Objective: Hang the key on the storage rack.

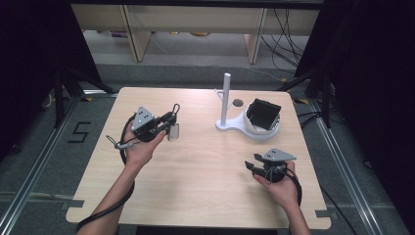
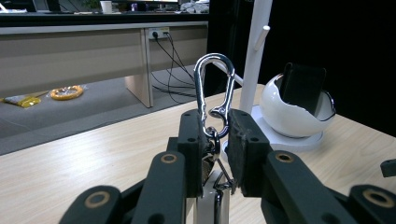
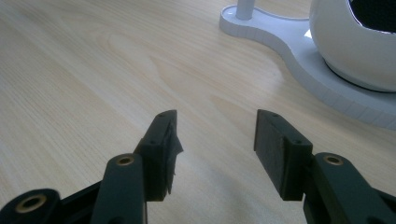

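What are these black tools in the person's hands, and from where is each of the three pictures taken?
They are hand-held two-jaw grippers: no robot, a person holds one in each hand. The high view looks down on the pale wooden table. The other two views come from a small camera on each gripper, looking along its black jaws.

The left gripper is closed on a shiny silver metal carabiner clip, with a small pale tag hanging under it. The right gripper is open, with nothing between its jaws, low over the table.

On the table stands a white plastic stand with an upright post and a round white bowl holding a flat black object.
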`<state>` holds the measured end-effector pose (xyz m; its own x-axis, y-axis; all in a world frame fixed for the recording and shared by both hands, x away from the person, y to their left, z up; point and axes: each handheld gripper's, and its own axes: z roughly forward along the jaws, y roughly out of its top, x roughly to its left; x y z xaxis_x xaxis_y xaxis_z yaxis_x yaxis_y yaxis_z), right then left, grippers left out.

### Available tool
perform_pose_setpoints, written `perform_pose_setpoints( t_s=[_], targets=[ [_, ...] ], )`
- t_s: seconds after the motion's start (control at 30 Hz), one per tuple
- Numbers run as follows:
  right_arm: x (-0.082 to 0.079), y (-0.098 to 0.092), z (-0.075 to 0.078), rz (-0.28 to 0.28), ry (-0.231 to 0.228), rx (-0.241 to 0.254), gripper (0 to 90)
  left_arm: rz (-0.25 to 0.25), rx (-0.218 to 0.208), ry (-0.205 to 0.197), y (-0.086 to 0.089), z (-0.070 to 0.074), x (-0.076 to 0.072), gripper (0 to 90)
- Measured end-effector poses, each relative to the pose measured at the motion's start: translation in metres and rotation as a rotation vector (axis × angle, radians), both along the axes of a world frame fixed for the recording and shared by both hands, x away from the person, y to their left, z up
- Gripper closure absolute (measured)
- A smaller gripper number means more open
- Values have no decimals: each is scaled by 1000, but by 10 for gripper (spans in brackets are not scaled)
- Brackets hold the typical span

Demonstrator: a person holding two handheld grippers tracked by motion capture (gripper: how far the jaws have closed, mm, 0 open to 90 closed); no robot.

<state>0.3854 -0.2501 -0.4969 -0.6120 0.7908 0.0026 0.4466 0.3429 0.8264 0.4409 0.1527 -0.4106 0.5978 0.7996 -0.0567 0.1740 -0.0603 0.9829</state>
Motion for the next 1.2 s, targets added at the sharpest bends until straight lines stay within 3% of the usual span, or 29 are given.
perform_pose_setpoints(
  t_s=[0.33,0.57,0.63,0.8,1.2],
  targets=[
    [-1,0,1,1,4,-2,503,-11,-9,-19,-11,4,4,753],
    [1,-1,0,10,-31,-15,503,-18,-15,-36,-19,8,8,753],
    [-1,1,0,-9,-5,4,503,-22,-17,-42,-21,9,9,753],
    [1,0,-1,10,-26,-17,503,-26,-20,-55,-27,11,11,753],
    [0,0,0,8,-17,-8,503,-36,-26,-57,-38,11,18,753]
  ],
)
